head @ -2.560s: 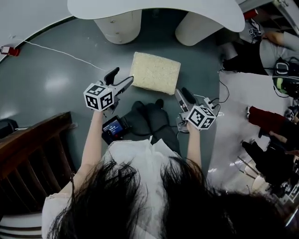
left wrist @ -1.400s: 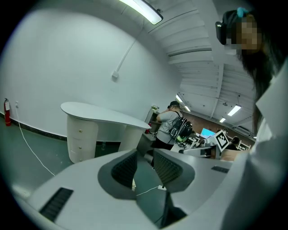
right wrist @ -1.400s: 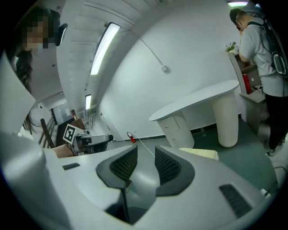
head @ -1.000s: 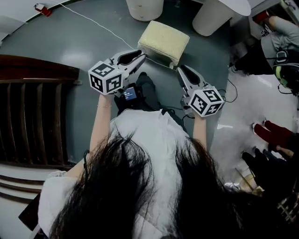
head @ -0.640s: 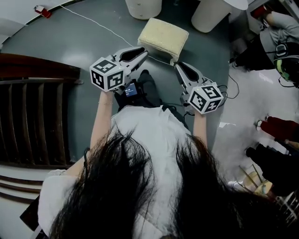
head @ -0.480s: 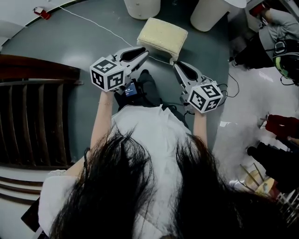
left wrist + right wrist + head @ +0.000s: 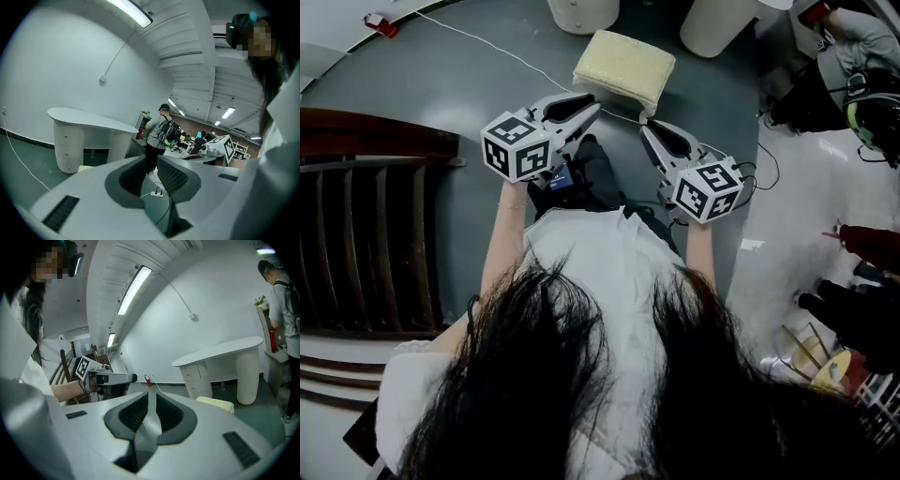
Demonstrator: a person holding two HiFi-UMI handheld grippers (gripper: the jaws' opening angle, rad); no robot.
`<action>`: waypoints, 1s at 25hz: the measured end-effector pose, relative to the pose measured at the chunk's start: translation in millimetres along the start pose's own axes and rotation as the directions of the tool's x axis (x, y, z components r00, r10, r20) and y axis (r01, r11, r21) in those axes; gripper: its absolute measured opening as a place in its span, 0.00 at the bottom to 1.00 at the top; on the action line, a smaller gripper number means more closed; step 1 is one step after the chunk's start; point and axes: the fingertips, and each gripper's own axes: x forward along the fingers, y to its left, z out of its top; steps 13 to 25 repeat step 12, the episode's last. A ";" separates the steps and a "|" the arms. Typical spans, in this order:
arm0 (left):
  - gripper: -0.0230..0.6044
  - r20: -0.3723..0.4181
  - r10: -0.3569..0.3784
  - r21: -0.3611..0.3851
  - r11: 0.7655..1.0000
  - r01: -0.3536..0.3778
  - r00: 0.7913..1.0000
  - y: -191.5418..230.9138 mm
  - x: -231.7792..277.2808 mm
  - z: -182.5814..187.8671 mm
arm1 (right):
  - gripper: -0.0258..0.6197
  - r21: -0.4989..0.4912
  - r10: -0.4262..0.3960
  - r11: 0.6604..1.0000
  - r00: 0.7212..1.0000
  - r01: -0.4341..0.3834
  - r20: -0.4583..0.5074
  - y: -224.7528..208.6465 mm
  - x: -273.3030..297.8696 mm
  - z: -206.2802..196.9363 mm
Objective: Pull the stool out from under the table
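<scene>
Nearest the person, both grippers are held out in front of the white shirt, and neither has hold of anything. The left gripper (image 7: 587, 106) has its jaws slightly parted, with only floor showing through the gap, while the right gripper (image 7: 646, 129) has its jaws clenched together on nothing. Just beyond their tips stands the stool (image 7: 624, 66) — a low, squarish block with a cream, nubbly cushioned top, sitting a little askew on the grey-green floor (image 7: 441, 89). It is clear of the table (image 7: 220, 348), whose two rounded white pedestals lie farther off. The pull therefore looks finished, or nearly so. If more clearance is wanted, the next move calls for parting both pairs of jaws, taking the stool's near edge and drawing it straight back.
</scene>
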 end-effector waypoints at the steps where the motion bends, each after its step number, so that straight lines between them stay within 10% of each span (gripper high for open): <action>1: 0.17 -0.001 -0.001 -0.002 1.000 0.001 1.000 1.2 0.7 -0.3 | 0.14 -0.001 0.002 1.000 1.000 -0.002 -0.005 -0.5 2.2 -0.3; 25: 0.17 0.006 0.003 -0.014 1.000 -0.003 1.000 5.9 -2.4 0.2 | 0.14 -0.007 0.008 1.000 1.000 -0.009 -0.014 -0.4 9.1 -2.5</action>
